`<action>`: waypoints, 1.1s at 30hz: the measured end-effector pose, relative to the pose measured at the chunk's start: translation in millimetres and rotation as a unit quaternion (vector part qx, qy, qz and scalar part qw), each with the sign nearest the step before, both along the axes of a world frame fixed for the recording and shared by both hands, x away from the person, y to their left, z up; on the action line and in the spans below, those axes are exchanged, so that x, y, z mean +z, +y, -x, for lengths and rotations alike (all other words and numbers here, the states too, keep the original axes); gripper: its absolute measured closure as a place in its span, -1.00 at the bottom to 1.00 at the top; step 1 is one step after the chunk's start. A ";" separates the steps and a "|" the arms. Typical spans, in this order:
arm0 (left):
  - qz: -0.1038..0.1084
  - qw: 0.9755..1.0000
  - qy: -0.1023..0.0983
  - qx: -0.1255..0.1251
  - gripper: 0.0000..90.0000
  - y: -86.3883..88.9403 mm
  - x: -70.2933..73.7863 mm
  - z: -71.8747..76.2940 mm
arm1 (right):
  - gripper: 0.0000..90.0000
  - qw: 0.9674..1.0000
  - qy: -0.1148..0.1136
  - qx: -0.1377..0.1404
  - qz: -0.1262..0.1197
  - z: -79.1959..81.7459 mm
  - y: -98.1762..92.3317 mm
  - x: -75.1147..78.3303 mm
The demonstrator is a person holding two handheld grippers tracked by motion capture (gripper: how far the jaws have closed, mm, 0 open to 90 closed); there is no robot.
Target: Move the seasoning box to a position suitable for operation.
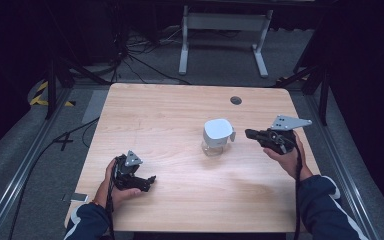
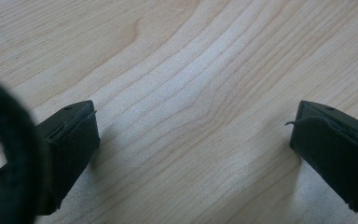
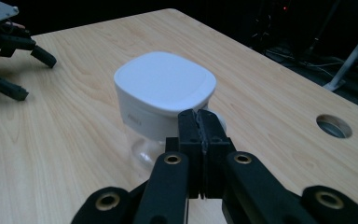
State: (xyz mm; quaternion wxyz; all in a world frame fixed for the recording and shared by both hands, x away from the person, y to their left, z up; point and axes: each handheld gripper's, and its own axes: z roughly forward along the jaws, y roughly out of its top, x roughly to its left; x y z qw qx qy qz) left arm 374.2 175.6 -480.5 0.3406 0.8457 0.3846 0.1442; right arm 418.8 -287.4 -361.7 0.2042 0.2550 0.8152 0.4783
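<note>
clear jar with a white square lid stands upright near the wooden table's middle. right gripper, jaws pressed together and empty, points at it from just beside. left gripper, jaws spread wide, rests well apart.

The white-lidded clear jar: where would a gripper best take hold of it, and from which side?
Probably the white lid, squeezed across two opposite flat sides from above or level from the right, where the right gripper sits. The jar stands upright and its clear base looks narrower and slicker.
</note>
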 end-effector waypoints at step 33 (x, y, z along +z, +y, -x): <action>0.001 0.999 -0.017 -0.038 -0.38 -5.2 7.1 -1.4 | 1.00 1.000 -0.004 -0.021 0.016 -37.6 44.7 -12.9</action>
